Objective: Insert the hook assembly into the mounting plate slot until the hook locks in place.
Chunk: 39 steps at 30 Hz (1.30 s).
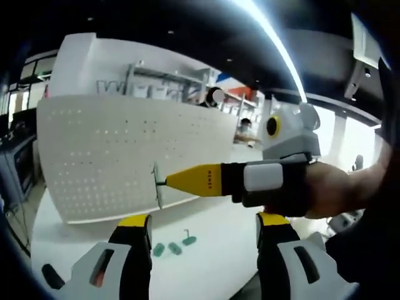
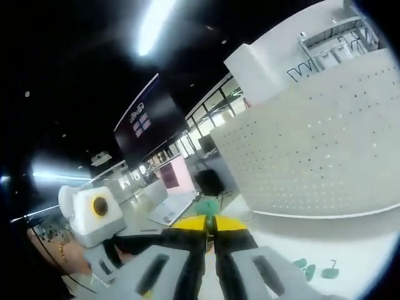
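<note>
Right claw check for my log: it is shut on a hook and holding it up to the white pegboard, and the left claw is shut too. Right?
Not quite: the left claw is open, its jaws standing apart in the left gripper view. The right claw is shut on the hook at the white pegboard.

Hook (image 2: 206,206) mostly hidden between jaws

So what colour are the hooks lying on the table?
Green hooks, clearest in the left gripper view.

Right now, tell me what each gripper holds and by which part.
The right gripper pinches a hook by its thin stem, in front of the pegboard. The left gripper is open and holds nothing.
</note>
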Each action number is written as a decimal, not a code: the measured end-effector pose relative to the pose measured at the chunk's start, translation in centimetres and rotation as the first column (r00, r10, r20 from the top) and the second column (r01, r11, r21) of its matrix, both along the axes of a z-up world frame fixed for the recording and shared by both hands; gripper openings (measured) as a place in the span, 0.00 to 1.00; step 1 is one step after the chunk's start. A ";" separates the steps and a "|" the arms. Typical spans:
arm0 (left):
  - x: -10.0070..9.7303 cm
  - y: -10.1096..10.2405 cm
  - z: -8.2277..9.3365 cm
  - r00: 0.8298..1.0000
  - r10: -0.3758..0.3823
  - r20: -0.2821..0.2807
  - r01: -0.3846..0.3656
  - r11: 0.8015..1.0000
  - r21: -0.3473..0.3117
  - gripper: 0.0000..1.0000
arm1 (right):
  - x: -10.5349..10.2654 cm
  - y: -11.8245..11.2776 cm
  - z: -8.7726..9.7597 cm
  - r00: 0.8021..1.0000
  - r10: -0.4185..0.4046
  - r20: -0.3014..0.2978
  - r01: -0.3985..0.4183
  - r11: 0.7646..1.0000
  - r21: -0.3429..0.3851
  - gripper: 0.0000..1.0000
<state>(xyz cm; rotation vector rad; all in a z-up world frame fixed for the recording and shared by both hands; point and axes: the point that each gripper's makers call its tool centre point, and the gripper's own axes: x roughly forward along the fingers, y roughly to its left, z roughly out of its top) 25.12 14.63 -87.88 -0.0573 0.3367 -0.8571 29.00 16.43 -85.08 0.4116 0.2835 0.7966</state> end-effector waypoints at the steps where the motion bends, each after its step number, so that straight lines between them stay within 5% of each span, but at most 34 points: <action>1: 0.0 0.0 0.0 1.000 0.002 -0.004 -0.002 1.000 -0.001 0.73 | 0.1 0.0 0.0 1.000 -0.005 0.007 0.005 1.000 -0.006 0.00; 20: 0.5 0.4 0.2 0.998 0.050 -0.027 -0.051 0.998 -0.045 1.00 | 2.1 -1.4 0.6 0.988 -0.110 0.109 0.117 0.991 -0.061 0.00; 39: 1.5 2.4 -0.3 0.992 0.121 -0.028 -0.121 0.992 -0.018 1.00 | 8.0 -7.4 1.8 0.907 -0.353 0.227 0.383 0.918 -0.102 0.01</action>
